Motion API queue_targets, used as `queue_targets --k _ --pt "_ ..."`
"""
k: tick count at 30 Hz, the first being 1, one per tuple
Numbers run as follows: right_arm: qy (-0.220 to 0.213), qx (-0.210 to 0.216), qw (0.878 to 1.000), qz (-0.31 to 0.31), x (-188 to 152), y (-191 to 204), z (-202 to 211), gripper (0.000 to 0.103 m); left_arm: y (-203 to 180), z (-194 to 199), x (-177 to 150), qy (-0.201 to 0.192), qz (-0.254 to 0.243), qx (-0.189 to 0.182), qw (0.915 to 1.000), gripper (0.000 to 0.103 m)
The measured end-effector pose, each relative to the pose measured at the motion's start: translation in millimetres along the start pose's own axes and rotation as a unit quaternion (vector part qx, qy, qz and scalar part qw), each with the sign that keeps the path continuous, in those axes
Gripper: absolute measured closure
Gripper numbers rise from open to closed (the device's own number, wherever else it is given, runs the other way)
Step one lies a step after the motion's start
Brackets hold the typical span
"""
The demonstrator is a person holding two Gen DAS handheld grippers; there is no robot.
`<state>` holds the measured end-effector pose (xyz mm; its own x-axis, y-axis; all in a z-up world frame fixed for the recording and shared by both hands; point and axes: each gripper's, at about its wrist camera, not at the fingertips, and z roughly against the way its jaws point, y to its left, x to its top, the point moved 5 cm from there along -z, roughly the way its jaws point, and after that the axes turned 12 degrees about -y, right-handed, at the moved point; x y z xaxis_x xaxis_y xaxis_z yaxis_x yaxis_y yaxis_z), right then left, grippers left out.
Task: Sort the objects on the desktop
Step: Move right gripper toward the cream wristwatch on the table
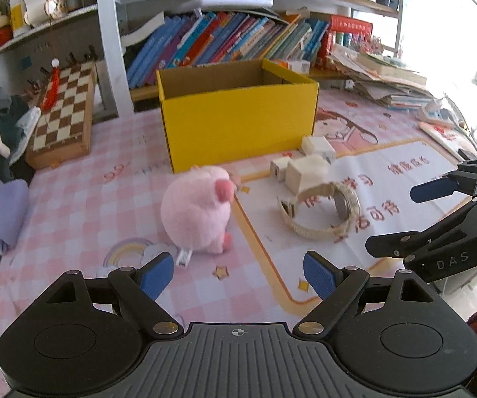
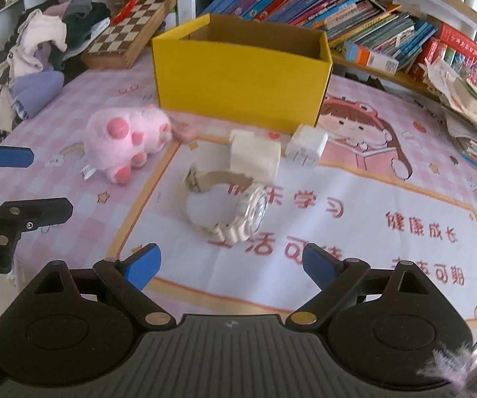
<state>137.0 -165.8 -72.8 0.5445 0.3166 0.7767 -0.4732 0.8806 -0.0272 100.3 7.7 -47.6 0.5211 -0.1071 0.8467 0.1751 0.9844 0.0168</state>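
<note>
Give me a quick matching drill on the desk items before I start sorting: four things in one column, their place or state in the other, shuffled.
Things:
1. plush pig
2. wristwatch
3. yellow box
4. chessboard

Places or states:
A. open-topped, at the back of the mat
B. lying on its side, left of the watch
C. directly ahead of the right gripper, strap looped
D. behind the box to its left, beside the heap of clothes

Pairs: 1-B, 2-C, 3-A, 4-D
</note>
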Motion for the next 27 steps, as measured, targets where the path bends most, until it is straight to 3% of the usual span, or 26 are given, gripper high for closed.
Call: queue_targets --k 19,27 --pt "0.033 0.001 0.999 -0.002 -12 13 -7 0.010 5 -6 -15 0.031 -0.005 -0.011 0.9994 0.015" --pt "0.038 -0.001 0.999 -0.003 -7 11 -18 0.018 10 -14 -11 0.031 -0.008 -0.007 0.9995 0.015"
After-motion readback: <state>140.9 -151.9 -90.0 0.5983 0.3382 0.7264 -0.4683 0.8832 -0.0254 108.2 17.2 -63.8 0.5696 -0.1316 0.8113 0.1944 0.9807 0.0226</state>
